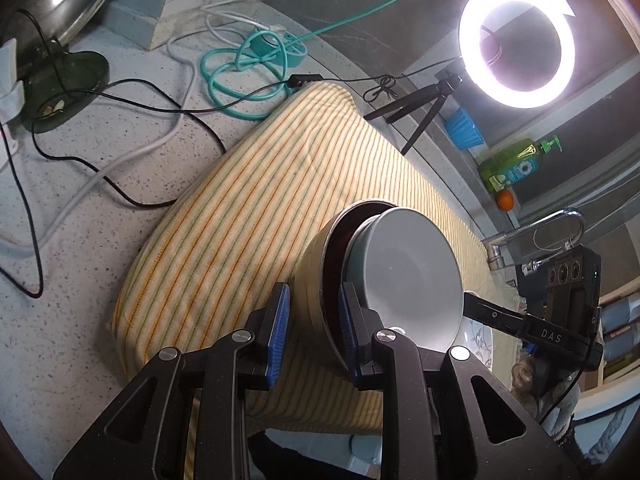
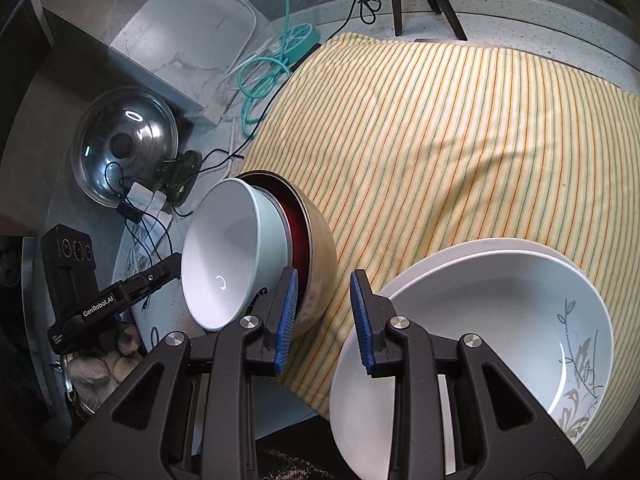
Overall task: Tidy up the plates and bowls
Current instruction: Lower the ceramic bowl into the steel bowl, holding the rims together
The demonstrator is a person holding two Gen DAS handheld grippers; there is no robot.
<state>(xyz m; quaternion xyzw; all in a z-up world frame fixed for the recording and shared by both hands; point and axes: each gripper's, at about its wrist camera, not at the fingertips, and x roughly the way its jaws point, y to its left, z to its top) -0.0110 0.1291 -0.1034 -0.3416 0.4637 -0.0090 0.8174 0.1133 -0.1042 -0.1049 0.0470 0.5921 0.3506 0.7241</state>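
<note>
A nested stack of bowls stands on the striped cloth [image 1: 240,208]: a pale grey bowl [image 1: 412,276] inside a dark red one, inside a beige outer bowl [image 1: 310,276]. My left gripper [image 1: 314,340] straddles the stack's rim, one pad outside the beige wall, one inside; the jaws look apart and loose on it. In the right wrist view the same stack [image 2: 316,264] sits left of centre, the grey bowl [image 2: 228,256] innermost. My right gripper [image 2: 324,320] is open, between the stack and a white patterned bowl [image 2: 500,320] resting on a white plate [image 2: 360,400].
Cables and a teal power strip [image 1: 276,46] lie on the speckled counter [image 1: 80,240]. A ring light [image 1: 516,44] on a tripod, a blue cup [image 1: 464,128], a green soap bottle [image 1: 516,160] and a faucet [image 1: 536,228] stand behind. A pot lid [image 2: 124,148] leans at left.
</note>
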